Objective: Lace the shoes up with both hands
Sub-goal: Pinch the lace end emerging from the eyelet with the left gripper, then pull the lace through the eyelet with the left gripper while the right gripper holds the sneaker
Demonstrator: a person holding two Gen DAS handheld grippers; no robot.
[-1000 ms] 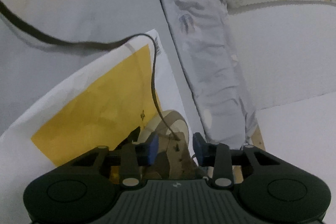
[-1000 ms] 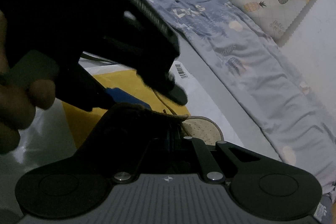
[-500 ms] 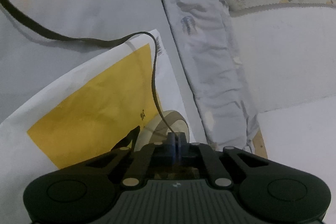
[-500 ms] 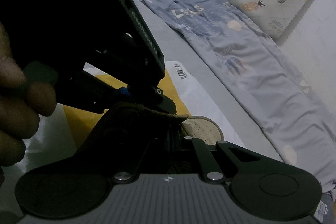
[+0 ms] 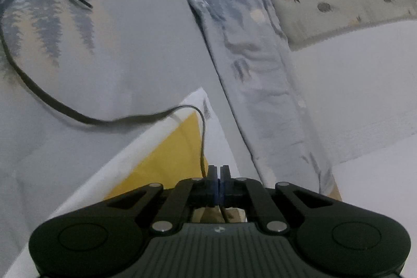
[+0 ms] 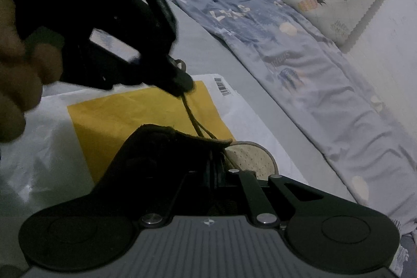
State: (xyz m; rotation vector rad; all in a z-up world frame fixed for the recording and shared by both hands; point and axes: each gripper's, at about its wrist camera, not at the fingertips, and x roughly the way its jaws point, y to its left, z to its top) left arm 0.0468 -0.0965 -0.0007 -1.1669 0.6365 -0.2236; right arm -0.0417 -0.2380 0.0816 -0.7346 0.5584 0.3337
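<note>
Pinches the lace tight with the left tongs — shut flat on it, just above the shoe. Keeps the right tongs squeezed almost shut too, low down by the dark flap of the shoe; seems to pinch that flap, but too dark there to tell for sure. Rests the shoe on a yellow and white bag on the bed, next to a blue blanket. Leaves the long loose end of the lace curling far away over the bed. Could go wrong from here in a few ways. Could lose the lace by tugging too fast with only a thin bit in the grip. Could drag the whole shoe along, or tip it, by pulling up without a good hold on the flap. Could snag the loose end on the corner of the bag, and stop the lace from sliding. Could also bump one set of tongs into the other, being so close together. Compared with a second ago: had the left tongs open wide around the top of the shoe, with nothing squeezed — now has them closed on the lace and lifted up and away from the shoe, with the lace drawn out between. Shows more of the far end of the lace in the left view now. Holds the right tongs just where before.
</note>
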